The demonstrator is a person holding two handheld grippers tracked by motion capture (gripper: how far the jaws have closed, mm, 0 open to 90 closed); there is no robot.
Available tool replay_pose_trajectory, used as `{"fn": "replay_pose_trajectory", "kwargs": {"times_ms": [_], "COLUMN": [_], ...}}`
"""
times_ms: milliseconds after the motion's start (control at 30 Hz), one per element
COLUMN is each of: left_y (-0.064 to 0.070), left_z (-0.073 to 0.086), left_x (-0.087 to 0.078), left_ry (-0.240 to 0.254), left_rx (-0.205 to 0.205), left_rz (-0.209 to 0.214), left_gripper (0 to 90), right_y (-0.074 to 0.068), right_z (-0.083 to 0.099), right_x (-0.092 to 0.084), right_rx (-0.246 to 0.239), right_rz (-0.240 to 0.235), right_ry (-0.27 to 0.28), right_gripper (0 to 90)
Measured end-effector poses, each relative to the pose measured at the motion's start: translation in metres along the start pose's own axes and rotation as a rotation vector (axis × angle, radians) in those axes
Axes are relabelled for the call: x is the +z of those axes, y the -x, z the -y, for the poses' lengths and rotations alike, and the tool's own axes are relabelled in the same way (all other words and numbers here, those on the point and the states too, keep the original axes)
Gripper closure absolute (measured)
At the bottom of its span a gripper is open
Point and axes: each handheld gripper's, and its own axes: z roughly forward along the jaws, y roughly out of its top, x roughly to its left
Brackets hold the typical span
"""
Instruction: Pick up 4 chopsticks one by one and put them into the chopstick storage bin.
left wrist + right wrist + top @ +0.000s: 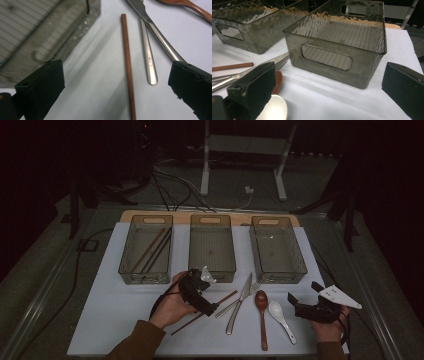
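Note:
A brown chopstick (206, 312) lies loose on the white mat in front of the middle bin. My left gripper (207, 306) hovers over it, open, and the chopstick (128, 67) runs between its jaws untouched. Beside it lie a steel knife (241, 300), a fork (235, 303), a wooden spoon (261, 316) and a white spoon (281, 318). My right gripper (304, 293) is open at the mat's right, empty, facing the right bin (342, 42). The left bin (145, 251) holds a few chopsticks.
Three clear grey bins stand in a row at the back of the mat; the middle bin (212, 247) and the right bin (277, 250) look empty. Cables and a white stand's legs lie on the floor beyond the table.

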Motion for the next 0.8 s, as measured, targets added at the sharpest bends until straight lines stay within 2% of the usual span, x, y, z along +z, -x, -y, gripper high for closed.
{"fn": "replay_pose_trajectory", "kwargs": {"times_ms": [233, 333, 400, 467, 567, 667, 800], "left_y": [0.006, 0.009, 0.01, 0.011, 0.012, 0.014, 0.014], "left_z": [0.001, 0.002, 0.004, 0.006, 0.007, 0.009, 0.008], "left_x": [0.016, 0.021, 0.023, 0.024, 0.027, 0.029, 0.029], "left_ry": [-0.047, -0.068, -0.069, -0.076, -0.09, -0.101, -0.114], "left_rx": [0.002, 0.008, 0.007, 0.009, 0.016, 0.022, 0.021], "left_rz": [0.024, -0.002, -0.008, 0.0, 0.009, -0.003, -0.01], "left_gripper": [4.9, 9.6, 21.1, 39.7, 57.3, 66.4, 71.8], "right_y": [0.0, 0.001, 0.001, 0.0, 0.0, 0.0, 0.0], "right_z": [0.0, 0.0, 0.0, 0.0, 0.0, 0.0, 0.0], "right_x": [0.0, 0.0, 0.0, 0.0, 0.0, 0.0, 0.0], "right_rx": [0.0, 0.0, 0.0, 0.0, 0.0, 0.0, -0.001], "right_rz": [0.0, 0.001, 0.0, 0.0, -0.001, 0.0, 0.0], "right_ry": [0.0, 0.001, 0.0, 0.0, 0.0, 0.0, 0.0], "right_gripper": [0.0, 0.0, 0.0, 0.0, 0.0, 0.0, 0.0]}}
